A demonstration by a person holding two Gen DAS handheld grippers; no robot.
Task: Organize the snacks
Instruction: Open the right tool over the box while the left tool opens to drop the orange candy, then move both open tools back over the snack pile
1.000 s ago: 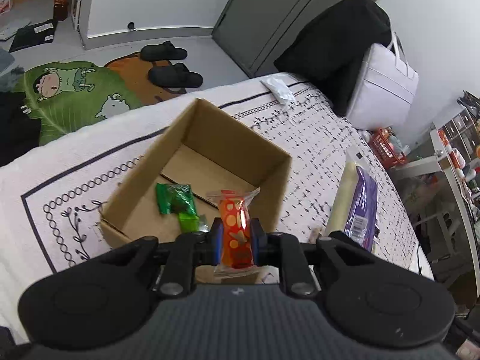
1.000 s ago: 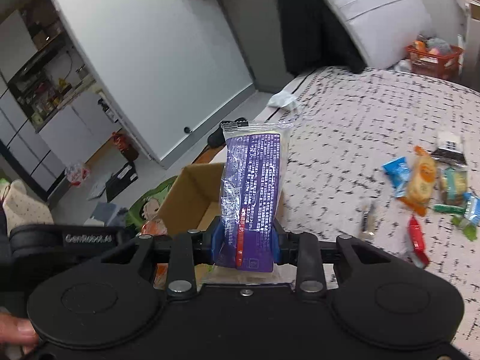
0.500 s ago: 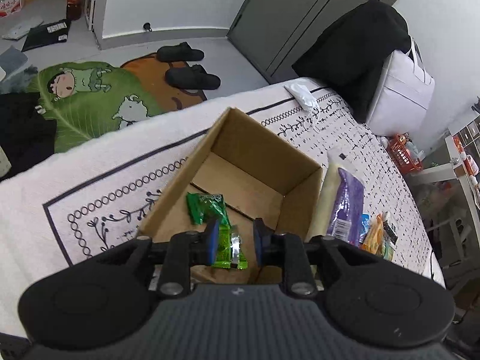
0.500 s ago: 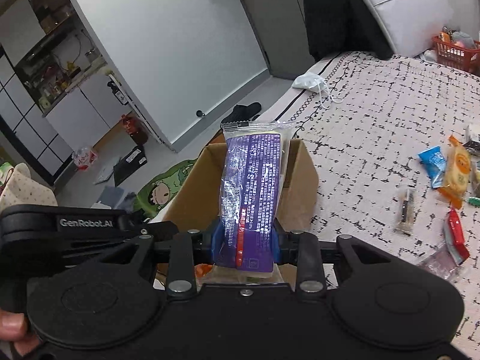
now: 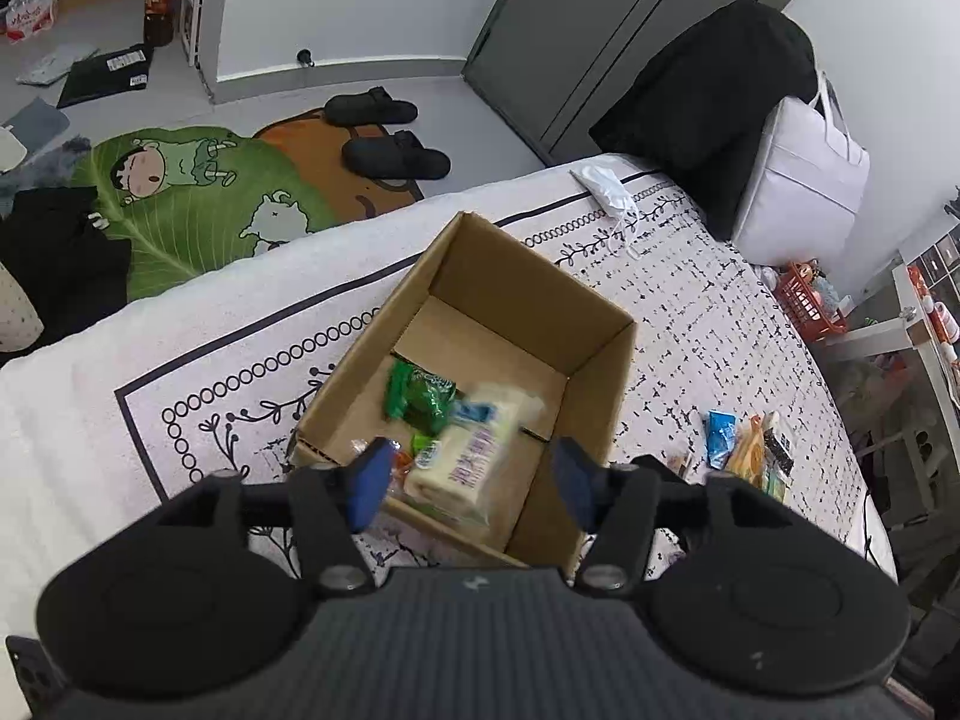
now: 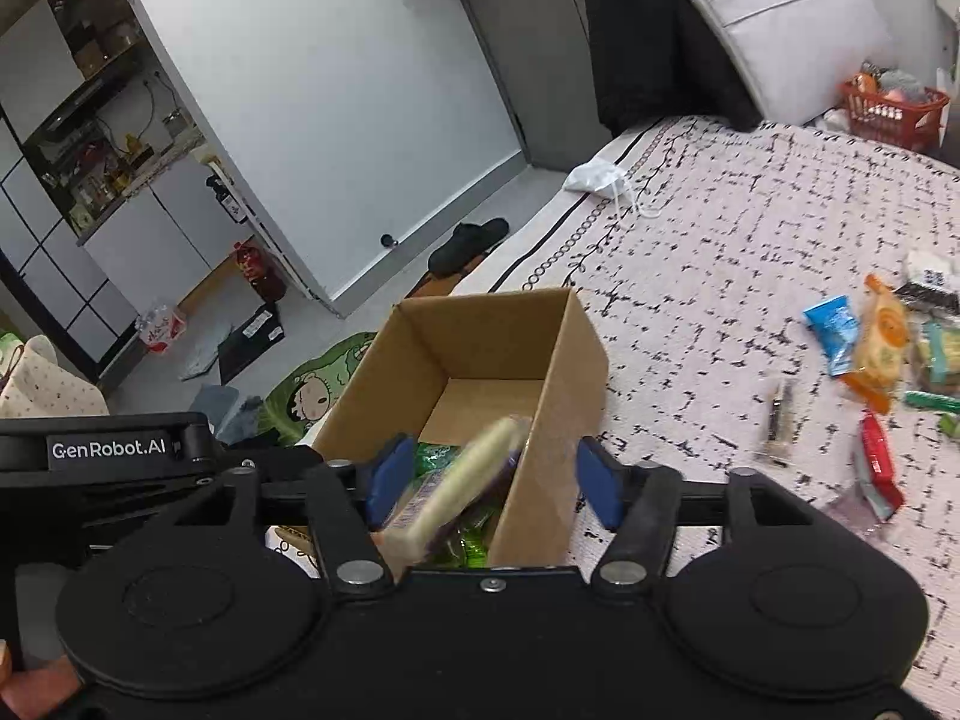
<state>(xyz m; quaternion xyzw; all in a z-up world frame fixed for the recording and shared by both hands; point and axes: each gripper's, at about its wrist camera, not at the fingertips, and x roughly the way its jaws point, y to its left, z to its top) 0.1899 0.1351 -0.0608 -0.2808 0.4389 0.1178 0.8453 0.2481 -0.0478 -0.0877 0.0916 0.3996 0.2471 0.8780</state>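
Observation:
An open cardboard box stands on the patterned bed cover; it also shows in the right wrist view. Inside lie green snack packs and a large cream-and-purple packet, blurred and tilted, also seen in the right wrist view. An orange snack peeks out by the box's near wall. My left gripper is open and empty above the box's near edge. My right gripper is open and empty just above the box. Several loose snacks lie on the cover to the right.
A white face mask lies near the far edge of the bed. A white bag and black clothing stand beyond it. Slippers and a green cartoon rug are on the floor. A red basket stands far right.
My left gripper let go of the orange snack into the box and opened wide. My right gripper moved over the box and released the purple packet, which now falls into the box.

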